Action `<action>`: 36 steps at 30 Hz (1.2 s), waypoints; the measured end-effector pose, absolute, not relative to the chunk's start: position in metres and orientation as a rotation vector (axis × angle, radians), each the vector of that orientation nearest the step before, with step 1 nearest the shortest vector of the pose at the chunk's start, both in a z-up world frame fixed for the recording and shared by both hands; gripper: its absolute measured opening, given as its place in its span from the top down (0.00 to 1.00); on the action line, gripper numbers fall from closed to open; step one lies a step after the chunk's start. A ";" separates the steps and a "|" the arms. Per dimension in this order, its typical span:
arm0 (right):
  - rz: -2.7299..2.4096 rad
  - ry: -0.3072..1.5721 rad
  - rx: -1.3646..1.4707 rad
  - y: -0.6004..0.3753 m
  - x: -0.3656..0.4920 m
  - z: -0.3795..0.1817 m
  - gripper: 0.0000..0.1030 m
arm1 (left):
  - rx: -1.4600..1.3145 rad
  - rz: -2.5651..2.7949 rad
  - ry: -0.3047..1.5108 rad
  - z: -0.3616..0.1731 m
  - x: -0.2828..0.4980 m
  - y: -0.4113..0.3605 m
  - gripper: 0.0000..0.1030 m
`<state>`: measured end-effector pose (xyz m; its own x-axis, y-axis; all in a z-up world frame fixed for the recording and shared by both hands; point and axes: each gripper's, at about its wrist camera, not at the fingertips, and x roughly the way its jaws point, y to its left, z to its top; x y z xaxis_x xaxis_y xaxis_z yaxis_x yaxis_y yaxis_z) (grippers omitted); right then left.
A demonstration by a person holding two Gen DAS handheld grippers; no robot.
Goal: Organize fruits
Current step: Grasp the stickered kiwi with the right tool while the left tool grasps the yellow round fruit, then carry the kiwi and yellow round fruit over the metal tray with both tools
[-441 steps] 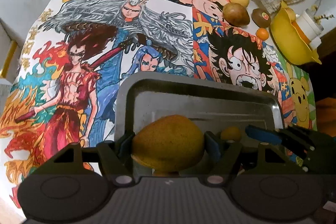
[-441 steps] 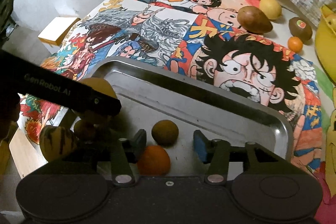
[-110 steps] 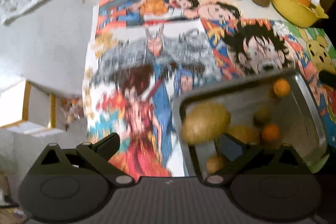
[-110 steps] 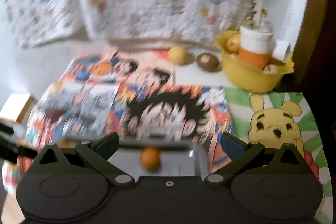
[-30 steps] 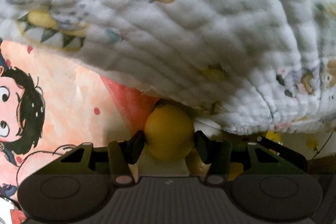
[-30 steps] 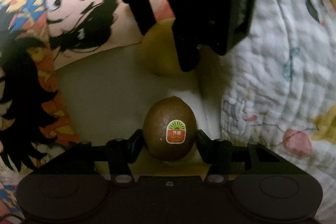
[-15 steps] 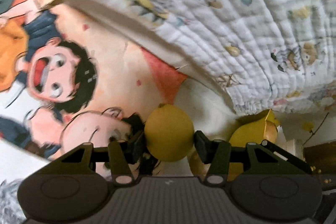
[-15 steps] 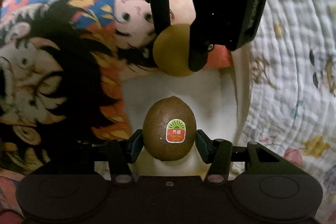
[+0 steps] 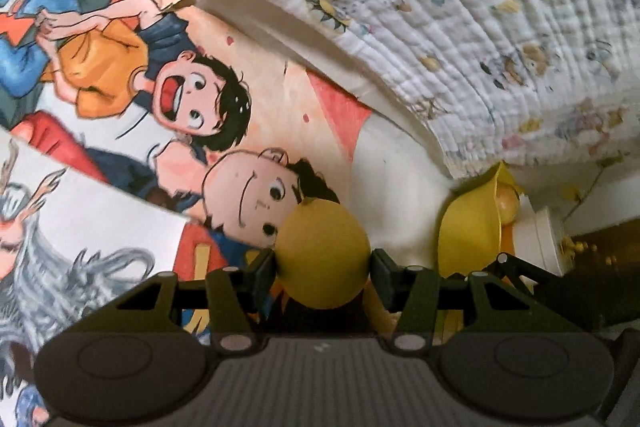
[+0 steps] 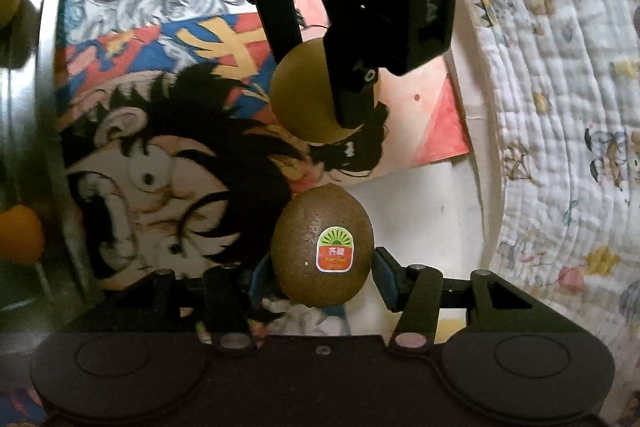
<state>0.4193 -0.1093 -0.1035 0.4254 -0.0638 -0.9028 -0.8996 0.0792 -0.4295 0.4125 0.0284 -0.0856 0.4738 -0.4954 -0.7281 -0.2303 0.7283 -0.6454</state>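
Gripping a yellow lemon [image 9: 323,254] between its jaws, the left gripper [image 9: 323,263] carries it clear above the cartoon mat [image 9: 224,115], with the yellow bowl [image 9: 468,235] just right of the jaws. From the right wrist, the right gripper [image 10: 322,267] clamps a stickered kiwi [image 10: 322,251] at its sides, lifted off the mat. Ahead of its jaws hangs the lemon; the metal tray [image 10: 48,107] far left is probably where both go.

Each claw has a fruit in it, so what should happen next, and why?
Probably carry both toward the tray. The left claw grips a lemon, the right claw a kiwi, both lifted, and other fruit already sits in that tray.
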 end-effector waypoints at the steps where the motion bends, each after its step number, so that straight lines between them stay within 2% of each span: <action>1: 0.792 0.955 -1.347 -0.109 0.415 -0.103 0.47 | -0.774 -0.189 1.096 -0.084 0.408 0.028 0.46; 23: 0.713 1.089 -1.165 -0.129 0.313 -0.084 0.47 | -0.632 -0.284 1.163 -0.065 0.312 0.020 0.46; 36: 0.671 1.167 -1.033 -0.137 0.259 -0.080 0.47 | -0.582 -0.293 1.225 -0.071 0.260 0.012 0.46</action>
